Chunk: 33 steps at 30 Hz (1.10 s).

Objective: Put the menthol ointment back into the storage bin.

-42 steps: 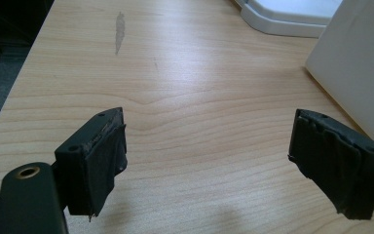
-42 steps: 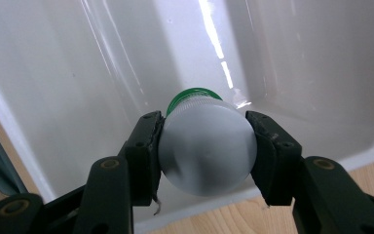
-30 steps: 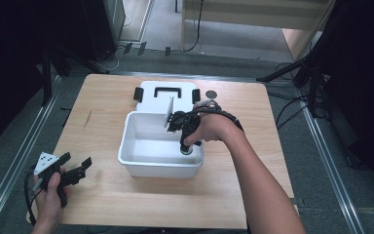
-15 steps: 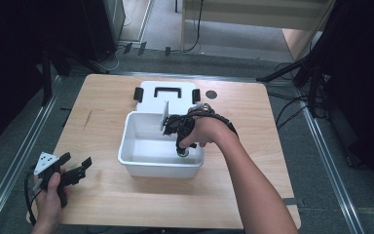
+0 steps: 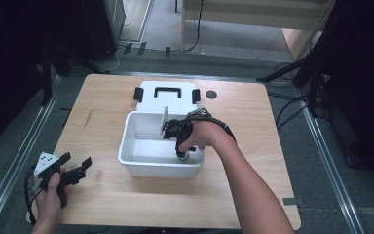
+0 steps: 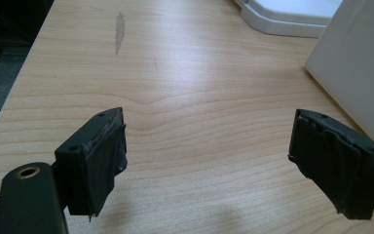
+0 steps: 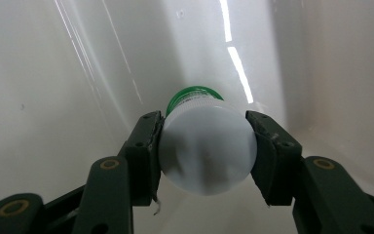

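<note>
My right gripper (image 7: 204, 127) is shut on a small white bottle (image 7: 207, 146) with a green cap (image 7: 195, 93), seen end-on with its cap pointing away. It reaches down into a white plastic bin (image 5: 158, 168), near the bin's front right corner, where the right gripper (image 5: 181, 153) points downward under the person's hand. At the table's near left corner, my left gripper (image 5: 75, 160) is held low over the bare wood. Its jaws stand wide apart with nothing between them, and the left gripper (image 6: 209, 146) faces the bin's white wall (image 6: 355, 68).
The bin's white lid (image 5: 165, 92) with black clips lies flat just behind the bin. A small dark disc (image 5: 211, 94) sits on the table right of the lid. The wooden table (image 5: 253, 146) has bare wood around the bin.
The right hand has shifted a little left and toward the bin's near wall, sinking slightly with the bottle. The left gripper has stayed where it was.
</note>
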{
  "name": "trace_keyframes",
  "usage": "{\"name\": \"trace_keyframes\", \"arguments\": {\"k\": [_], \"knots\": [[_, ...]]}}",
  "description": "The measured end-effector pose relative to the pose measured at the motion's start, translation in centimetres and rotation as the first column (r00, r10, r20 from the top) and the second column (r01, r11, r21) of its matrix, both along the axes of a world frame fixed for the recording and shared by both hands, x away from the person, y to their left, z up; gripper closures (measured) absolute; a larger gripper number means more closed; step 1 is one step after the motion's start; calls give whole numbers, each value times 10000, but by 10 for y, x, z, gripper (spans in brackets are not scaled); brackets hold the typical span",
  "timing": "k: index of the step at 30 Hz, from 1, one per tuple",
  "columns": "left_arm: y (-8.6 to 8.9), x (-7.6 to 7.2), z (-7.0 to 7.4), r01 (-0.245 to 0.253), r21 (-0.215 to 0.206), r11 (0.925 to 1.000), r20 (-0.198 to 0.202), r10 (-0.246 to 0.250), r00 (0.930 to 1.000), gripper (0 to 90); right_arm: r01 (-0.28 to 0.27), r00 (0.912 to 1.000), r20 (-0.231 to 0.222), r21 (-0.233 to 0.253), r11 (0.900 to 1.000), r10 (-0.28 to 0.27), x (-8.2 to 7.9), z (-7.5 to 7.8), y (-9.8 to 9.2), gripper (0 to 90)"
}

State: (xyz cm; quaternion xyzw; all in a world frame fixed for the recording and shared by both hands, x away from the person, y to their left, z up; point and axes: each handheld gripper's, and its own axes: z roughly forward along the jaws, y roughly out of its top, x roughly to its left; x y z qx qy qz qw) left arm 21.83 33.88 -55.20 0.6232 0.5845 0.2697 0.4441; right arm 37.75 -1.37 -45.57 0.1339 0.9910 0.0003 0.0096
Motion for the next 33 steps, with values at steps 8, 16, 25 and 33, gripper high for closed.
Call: {"name": "trace_keyframes", "arguments": {"k": [8, 16, 25, 33], "knots": [[0, 0, 0, 10, 49, 10000, 2, -10, 10000, 143, -64, 9999, -127, -308, 9995, 61, -2, -12, 0, 514], [0, 0, 0, -8, 62, 10000, 11, 8, 10000, 143, -58, 9999, -102, -373, 9993, 55, -2, -13, 1, 514], [0, 0, 0, -13, 62, 10000, 9, 13, 10000, 143, -54, 10000, -53, -451, 9990, 52, -3, -14, 1, 503], [0, 0, 0, -8, 60, 10000, 11, 8, 10000, 144, 148, 9998, -101, 3, 9999, -148, -3, -8, -1, 415]]}}
